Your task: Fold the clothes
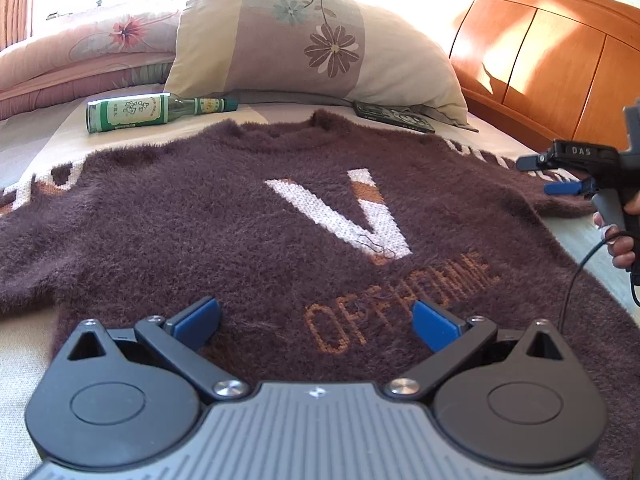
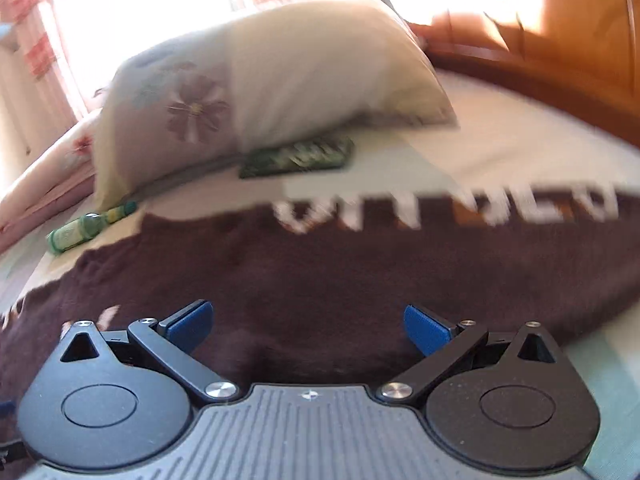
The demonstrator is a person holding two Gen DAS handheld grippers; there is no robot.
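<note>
Spread flat on the bed, front up, lies a fuzzy dark brown sweater with a big white V and orange lettering knitted in; white letters run along its sleeve. Both claws gape wide and hold nothing: the left claw hovers over the hem, the right claw over the sleeve side, its view blurred. Beyond the collar lie a green bottle and a floral pillow.

Black hand-held gripper, blue fingertip pads, silver screws.
</note>
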